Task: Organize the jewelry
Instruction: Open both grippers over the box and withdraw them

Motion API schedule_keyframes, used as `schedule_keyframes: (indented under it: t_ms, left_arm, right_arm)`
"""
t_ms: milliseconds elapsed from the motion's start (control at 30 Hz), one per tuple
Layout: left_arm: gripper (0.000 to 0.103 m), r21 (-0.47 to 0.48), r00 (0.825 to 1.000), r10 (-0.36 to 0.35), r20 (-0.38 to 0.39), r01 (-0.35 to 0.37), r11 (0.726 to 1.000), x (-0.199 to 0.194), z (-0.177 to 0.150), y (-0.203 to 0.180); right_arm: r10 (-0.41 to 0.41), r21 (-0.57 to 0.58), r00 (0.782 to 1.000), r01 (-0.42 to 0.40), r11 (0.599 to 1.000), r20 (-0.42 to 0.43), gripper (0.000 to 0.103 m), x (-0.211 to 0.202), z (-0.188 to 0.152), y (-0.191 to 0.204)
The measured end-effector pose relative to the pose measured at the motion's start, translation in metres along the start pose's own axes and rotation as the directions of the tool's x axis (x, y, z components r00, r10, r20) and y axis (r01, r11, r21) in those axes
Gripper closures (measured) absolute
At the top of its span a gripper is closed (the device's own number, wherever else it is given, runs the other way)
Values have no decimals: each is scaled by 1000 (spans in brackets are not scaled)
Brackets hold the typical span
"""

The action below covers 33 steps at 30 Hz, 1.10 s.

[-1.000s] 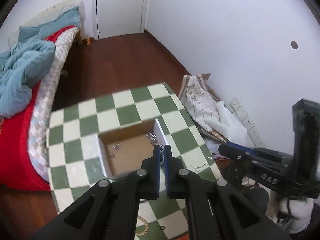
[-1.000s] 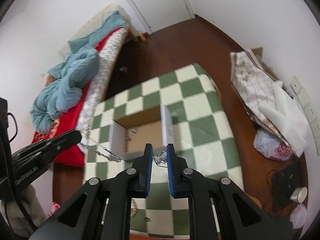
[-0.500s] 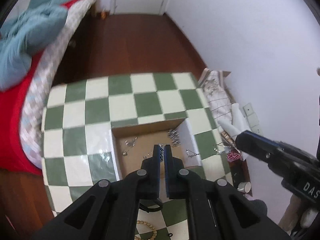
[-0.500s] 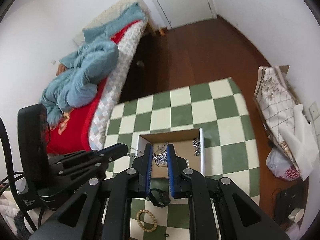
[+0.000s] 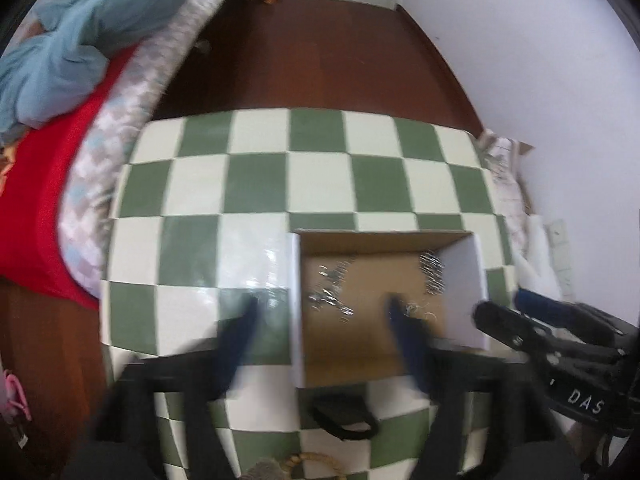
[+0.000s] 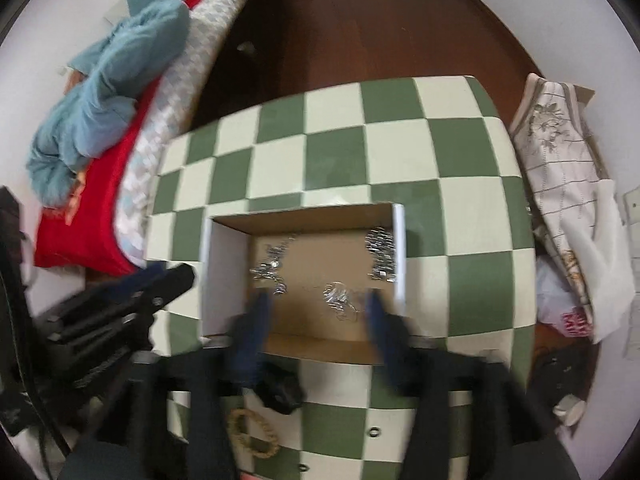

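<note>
An open cardboard box sits on the green-and-white checked table. Several silver jewelry pieces lie inside it: one cluster at the left, one at the right wall, and a necklace near the front. My left gripper is open and blurred above the box's left wall. My right gripper is open and empty above the box front, over the necklace.
A black wristband, a wooden bead bracelet and small dark rings lie on the near table. A bed with red and blue bedding stands left. Fabric and bags lie right.
Both grippers have opened wide and let go of the silver necklace, which now lies in the box. Both cameras have moved closer to the box.
</note>
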State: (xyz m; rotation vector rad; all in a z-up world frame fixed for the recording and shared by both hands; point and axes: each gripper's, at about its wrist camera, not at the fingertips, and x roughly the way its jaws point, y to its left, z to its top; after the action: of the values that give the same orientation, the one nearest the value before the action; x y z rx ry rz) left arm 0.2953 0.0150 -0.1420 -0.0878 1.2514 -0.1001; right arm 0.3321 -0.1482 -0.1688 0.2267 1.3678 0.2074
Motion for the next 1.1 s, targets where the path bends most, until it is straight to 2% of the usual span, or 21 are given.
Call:
schedule_keyframes:
  t_ms: [67, 100, 133, 167, 200, 233, 333, 500, 633, 900, 1100]
  left_arm:
    - [21, 2, 998, 48, 40, -48, 999, -2, -2, 4]
    - [18, 2, 996, 70, 48, -71, 997, -1, -2, 5]
    - [11, 3, 993, 98, 61, -99, 995, -1, -3, 7]
    - [3, 3, 992, 111, 68, -111, 994, 0, -4, 8]
    - [1, -1, 990, 122, 75, -122, 992, 1, -7, 10]
    - [1, -3, 988, 130, 80, -131, 991, 2, -10, 11]
    - [0, -2, 979, 171, 115, -172, 985, 1, -20, 12]
    - [0, -20, 972, 177, 157, -176, 984, -6, -35, 14]
    - [0, -24, 963, 189, 193, -188, 982, -18, -47, 12]
    - [0, -35, 944, 196, 265, -194, 980, -59, -72, 8]
    - [0, -56, 917, 220, 332, -213, 975, -101, -98, 8]
  right_arm:
    - [-48, -10, 999, 48, 999, 12, 37, 0, -3, -2]
    - [-79, -9, 997, 79, 997, 14, 32, 1, -5, -4]
    - [-114, -12, 993, 114, 993, 15, 19, 2, -8, -6]
    - [-144, -17, 989, 144, 989, 16, 11, 2, -10, -7]
    - [-184, -25, 983, 184, 983, 18, 3, 3, -12, -7]
    - [-224, -34, 974, 224, 974, 23, 3, 5, -16, -7]
    - [-237, -25, 971, 238, 971, 23, 3, 10, -24, -12]
    - [-268, -18, 961, 270, 963, 67, 1, 12, -39, -11]
    - [-261, -9, 962, 262, 965, 81, 1, 9, -50, -8]
    - [-270, -16, 944, 278, 961, 189, 1, -26, -82, 5]
    - [-226, -11, 934, 238, 971, 277, 1, -70, -110, 13]
